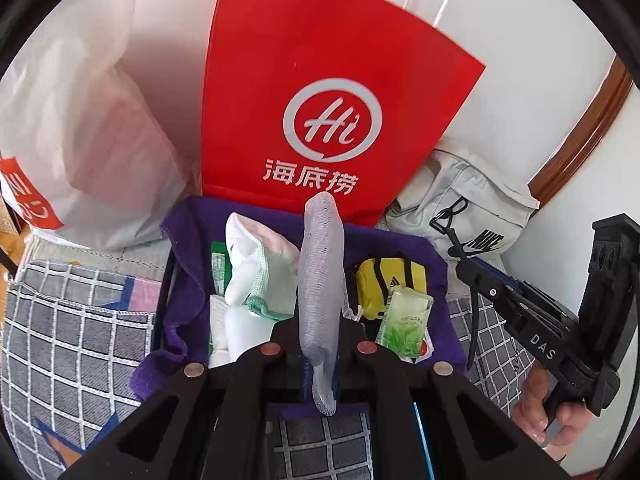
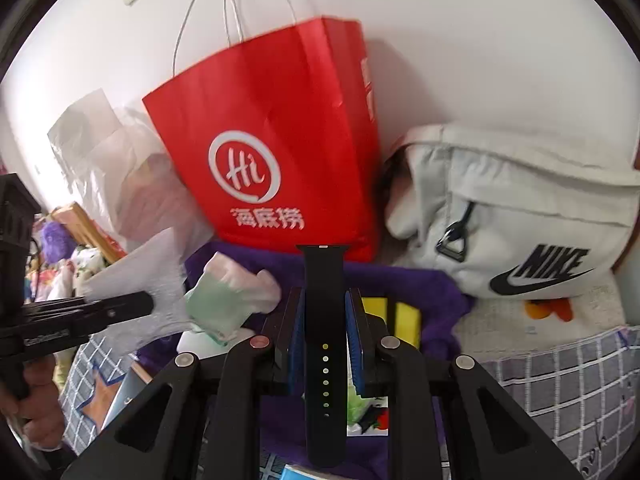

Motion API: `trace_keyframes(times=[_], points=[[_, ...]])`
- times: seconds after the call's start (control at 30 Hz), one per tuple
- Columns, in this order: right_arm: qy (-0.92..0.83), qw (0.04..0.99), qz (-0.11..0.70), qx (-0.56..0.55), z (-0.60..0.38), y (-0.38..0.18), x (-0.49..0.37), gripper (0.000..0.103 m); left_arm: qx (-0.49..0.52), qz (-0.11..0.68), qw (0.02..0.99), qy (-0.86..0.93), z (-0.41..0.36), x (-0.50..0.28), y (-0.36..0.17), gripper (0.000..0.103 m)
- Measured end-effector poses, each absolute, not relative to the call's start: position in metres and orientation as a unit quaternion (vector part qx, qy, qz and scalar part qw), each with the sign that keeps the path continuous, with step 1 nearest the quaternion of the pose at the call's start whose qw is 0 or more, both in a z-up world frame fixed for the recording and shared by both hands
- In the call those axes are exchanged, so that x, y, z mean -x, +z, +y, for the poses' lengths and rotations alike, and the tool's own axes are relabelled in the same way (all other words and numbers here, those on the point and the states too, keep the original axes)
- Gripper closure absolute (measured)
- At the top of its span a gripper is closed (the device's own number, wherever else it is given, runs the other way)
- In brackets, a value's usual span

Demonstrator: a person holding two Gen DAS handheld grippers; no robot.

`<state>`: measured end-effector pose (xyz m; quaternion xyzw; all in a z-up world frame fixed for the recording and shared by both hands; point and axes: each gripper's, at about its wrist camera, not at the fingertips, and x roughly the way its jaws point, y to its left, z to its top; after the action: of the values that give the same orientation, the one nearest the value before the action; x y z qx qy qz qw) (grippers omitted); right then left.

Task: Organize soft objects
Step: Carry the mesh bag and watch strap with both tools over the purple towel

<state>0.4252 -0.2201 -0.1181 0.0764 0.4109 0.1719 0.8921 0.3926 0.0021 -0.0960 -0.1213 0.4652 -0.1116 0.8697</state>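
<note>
A long white mesh strip [image 1: 320,300] stands pinched between the fingers of the left gripper [image 1: 319,346], its top reaching up in front of the red paper bag with the white "Hi" logo [image 1: 320,92]. It hangs above a purple cloth-lined tray [image 1: 188,280] on the bed. Inside that tray lie a white and mint-green knitted glove [image 1: 256,272], a yellow and black folded pouch [image 1: 384,280] and a clear green-printed sachet [image 1: 404,324], the sachet leaning against the pouch.

The right gripper [image 2: 323,344] clamps a black perforated watch strap [image 2: 325,360] upright between its 2 blue-padded fingers [image 2: 356,344], above the same tray's right part. From this side the mesh strip [image 2: 136,296] fans out of the left gripper at the left edge, just beside the glove [image 2: 224,300].

Behind the tray the red bag [image 2: 272,152] leans on the white wall. To its left sits a translucent white plastic bag [image 1: 80,140]; to its right, a pale grey Nike bag [image 2: 520,216]. A grey checked bedspread [image 1: 72,340] covers the bed around the tray.
</note>
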Motion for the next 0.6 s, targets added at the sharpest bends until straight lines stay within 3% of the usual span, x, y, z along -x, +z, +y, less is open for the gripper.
trace_keyframes(times=[0.6], points=[[0.196,0.846,0.49,-0.081,-0.185,-0.183,-0.45,0.082,0.118,0.495,0.852,-0.125,0.011,-0.408,-0.117,0.095]])
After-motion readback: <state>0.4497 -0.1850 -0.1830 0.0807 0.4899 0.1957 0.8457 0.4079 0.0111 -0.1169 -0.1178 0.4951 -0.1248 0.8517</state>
